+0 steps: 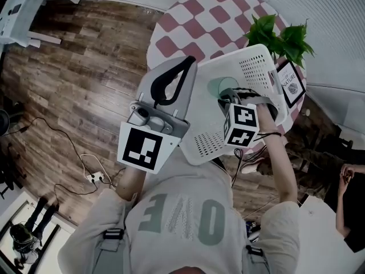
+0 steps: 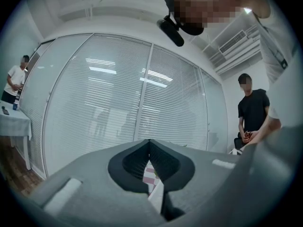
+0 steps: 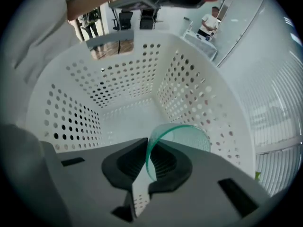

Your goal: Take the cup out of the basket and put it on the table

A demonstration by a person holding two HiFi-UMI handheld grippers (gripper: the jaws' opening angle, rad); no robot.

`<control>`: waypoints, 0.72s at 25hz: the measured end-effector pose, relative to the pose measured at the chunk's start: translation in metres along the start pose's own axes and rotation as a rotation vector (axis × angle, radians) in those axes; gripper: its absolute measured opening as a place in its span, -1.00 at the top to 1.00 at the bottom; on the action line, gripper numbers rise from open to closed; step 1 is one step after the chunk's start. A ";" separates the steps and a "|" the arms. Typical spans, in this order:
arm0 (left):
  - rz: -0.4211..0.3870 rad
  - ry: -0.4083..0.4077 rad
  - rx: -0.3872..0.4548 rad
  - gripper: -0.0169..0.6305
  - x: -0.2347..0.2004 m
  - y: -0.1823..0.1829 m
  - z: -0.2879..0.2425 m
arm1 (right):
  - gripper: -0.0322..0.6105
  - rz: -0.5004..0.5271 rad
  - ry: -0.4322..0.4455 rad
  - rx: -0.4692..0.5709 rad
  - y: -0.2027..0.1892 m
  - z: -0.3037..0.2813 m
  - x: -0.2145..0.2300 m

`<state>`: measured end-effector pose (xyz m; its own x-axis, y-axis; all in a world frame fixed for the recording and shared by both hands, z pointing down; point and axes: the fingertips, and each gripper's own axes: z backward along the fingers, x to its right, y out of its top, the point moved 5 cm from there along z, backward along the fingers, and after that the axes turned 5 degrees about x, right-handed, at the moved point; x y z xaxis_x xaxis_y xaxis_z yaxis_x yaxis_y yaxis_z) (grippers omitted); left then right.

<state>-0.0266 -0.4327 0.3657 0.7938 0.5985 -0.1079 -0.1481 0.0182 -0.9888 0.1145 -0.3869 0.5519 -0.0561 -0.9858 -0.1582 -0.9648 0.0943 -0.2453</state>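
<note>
Right gripper [image 3: 147, 143]: points steeply down into the basket [image 1: 258, 66]; jaws clamped on the rim of the cup [image 3: 190, 139], one pad inside the rim, one outside.
Cup: clear green, seen side-on with its mouth toward the gripper; inside the basket, toward its right wall. Whether it clears the basket floor cannot be told.
Basket: white, perforated walls; sits on the near-right part of the table [image 1: 193, 15] and overhangs the near edge.
Left gripper [image 2: 149, 143]: held level, left of the basket; jaw tips meet, nothing between them.
Table: round, red-and-white check cloth.
Plant [image 1: 280, 36]: green, far right, just beyond the basket.
Sign [image 1: 291, 84]: framed, right of the basket, near the plant.
Floor [image 1: 85, 67]: dark wood planks, cable lying at left.
Background, left gripper view: window blinds [image 2: 118, 98]; person [image 2: 253, 110] in black standing at right.
</note>
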 end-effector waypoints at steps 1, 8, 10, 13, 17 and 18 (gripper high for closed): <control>-0.006 -0.007 0.003 0.93 0.002 0.002 -0.001 | 0.81 -0.012 -0.020 0.026 0.004 0.011 0.003; -0.041 -0.049 0.061 0.93 0.018 0.031 -0.008 | 0.81 -0.124 -0.236 0.242 0.030 0.098 0.023; -0.071 -0.064 0.065 0.93 0.026 0.039 -0.009 | 0.81 -0.168 -0.311 0.309 0.034 0.123 0.027; -0.124 -0.085 0.076 0.93 0.035 0.049 -0.012 | 0.81 -0.203 -0.440 0.375 0.037 0.154 0.036; -0.111 -0.110 0.108 0.93 0.045 0.060 -0.016 | 0.81 -0.301 -0.506 0.597 0.043 0.190 0.038; -0.116 -0.111 0.116 0.93 0.047 0.063 -0.016 | 0.81 -0.321 -0.515 0.668 0.045 0.199 0.039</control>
<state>0.0108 -0.4168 0.2963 0.7408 0.6712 0.0247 -0.1313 0.1807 -0.9747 0.1200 -0.3930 0.3442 0.4668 -0.8097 -0.3556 -0.5549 0.0449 -0.8307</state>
